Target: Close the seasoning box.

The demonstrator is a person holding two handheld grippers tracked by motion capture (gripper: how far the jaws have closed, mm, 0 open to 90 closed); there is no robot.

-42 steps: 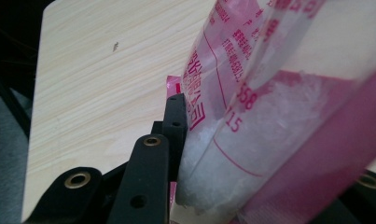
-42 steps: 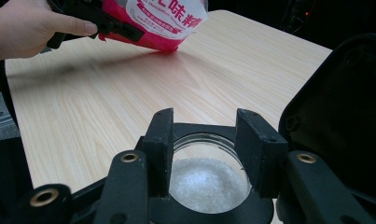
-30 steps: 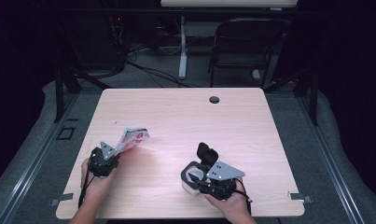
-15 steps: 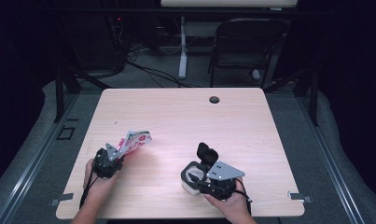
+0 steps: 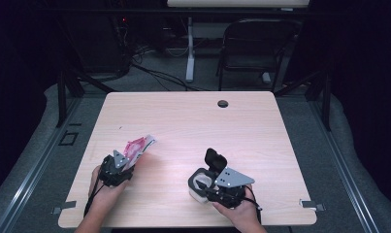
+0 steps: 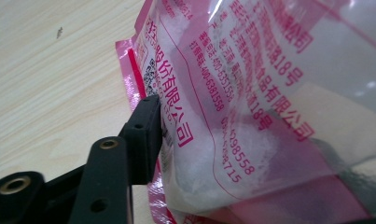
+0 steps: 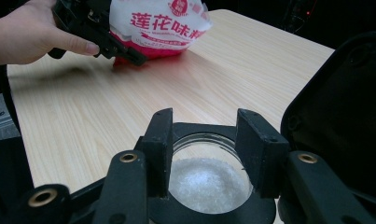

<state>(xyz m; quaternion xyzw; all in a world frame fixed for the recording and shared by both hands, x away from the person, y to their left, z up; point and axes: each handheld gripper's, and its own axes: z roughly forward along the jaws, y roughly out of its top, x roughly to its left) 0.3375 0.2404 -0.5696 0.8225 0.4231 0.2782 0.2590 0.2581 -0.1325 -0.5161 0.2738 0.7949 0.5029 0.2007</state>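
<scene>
The pale wood-grain table (image 5: 261,145) carries everything, with a small round black cable hole (image 5: 223,103) near its far edge.

Toward the near edge, right of centre, stands the white jar with a black collar and a flipped-up black lid (image 5: 201,182). In the right gripper view its glass mouth is uncovered and white crystals lie inside. The right gripper (image 7: 203,140) holds this jar: its two black jaws stand either side of the jar's neck and grasp it, the open lid rising just beside the jaw on the right of that view.

Toward the near left lies the pink and clear plastic packet of white crystals (image 5: 137,146), its far end resting on the table. The left gripper (image 5: 126,162) is at the packet's near end; its jaws have just been opening. In the left gripper view one black jaw lies against the packet's printed face, the packet sits between the jaws, and the grip looks released.

Writing: the packet's front, seen from the right gripper view, reads 莲花味精 in red on white. Its back carries magenta Chinese print ending 股份有限公司, "18号", "400-6381558", and a small square code.
</scene>
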